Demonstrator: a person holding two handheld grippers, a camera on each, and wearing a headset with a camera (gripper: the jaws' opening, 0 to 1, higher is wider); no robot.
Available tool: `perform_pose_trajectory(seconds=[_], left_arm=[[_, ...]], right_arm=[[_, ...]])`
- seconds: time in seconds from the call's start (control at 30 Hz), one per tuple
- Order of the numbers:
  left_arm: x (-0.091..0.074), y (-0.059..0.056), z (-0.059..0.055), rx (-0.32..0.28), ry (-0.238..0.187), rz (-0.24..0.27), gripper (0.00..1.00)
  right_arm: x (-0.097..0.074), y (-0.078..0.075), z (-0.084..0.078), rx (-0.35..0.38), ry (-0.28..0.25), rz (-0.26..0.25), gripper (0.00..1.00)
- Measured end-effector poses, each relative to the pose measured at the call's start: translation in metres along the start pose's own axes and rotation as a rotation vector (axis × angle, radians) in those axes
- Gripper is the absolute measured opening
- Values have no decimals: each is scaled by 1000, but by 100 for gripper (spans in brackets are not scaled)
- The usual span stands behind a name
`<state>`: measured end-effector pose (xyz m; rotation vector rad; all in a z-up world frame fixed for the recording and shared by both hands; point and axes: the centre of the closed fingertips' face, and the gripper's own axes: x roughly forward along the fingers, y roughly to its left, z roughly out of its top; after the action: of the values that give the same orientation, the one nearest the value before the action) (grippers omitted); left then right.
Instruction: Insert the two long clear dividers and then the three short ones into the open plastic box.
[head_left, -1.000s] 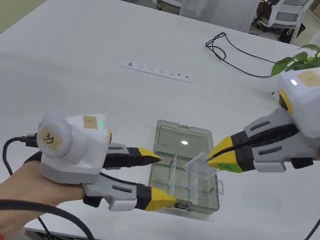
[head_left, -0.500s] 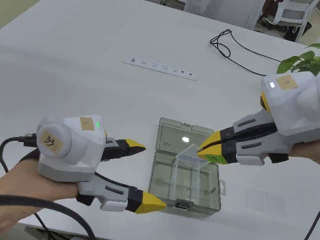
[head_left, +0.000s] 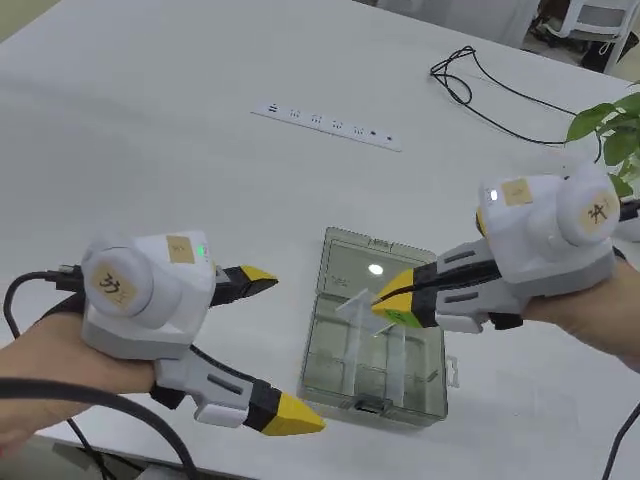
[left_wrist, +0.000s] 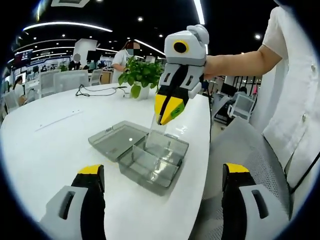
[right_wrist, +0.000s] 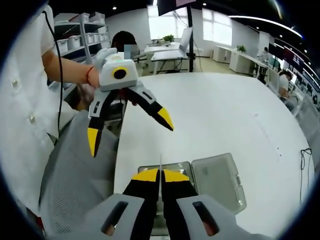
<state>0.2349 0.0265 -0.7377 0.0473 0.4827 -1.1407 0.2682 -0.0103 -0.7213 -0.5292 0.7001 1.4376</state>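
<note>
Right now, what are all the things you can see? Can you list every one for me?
table: one, white, under everything
box: one, clear grey, open, near the front edge of the table
divider: one, clear, held over the box
dividers in the box: clear, standing upright, number hard to tell
power strip: one, white, farther back on the table
cable: one, black, looped at the far right
plant: one, green, right edge
left tool: yellow tips, open, left of the box
right tool: yellow tips, shut on the divider
</note>
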Motion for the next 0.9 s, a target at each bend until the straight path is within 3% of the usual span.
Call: perform_pose_trajectory(seconds=[0.33, 0.9], left_arm=[[1, 2, -4, -13, 1, 0, 100], [2, 2, -2, -32, -12, 2, 100]], right_arm=[[17, -8, -14, 20, -5, -4, 3], [25, -13, -23, 16, 6, 6, 3]])
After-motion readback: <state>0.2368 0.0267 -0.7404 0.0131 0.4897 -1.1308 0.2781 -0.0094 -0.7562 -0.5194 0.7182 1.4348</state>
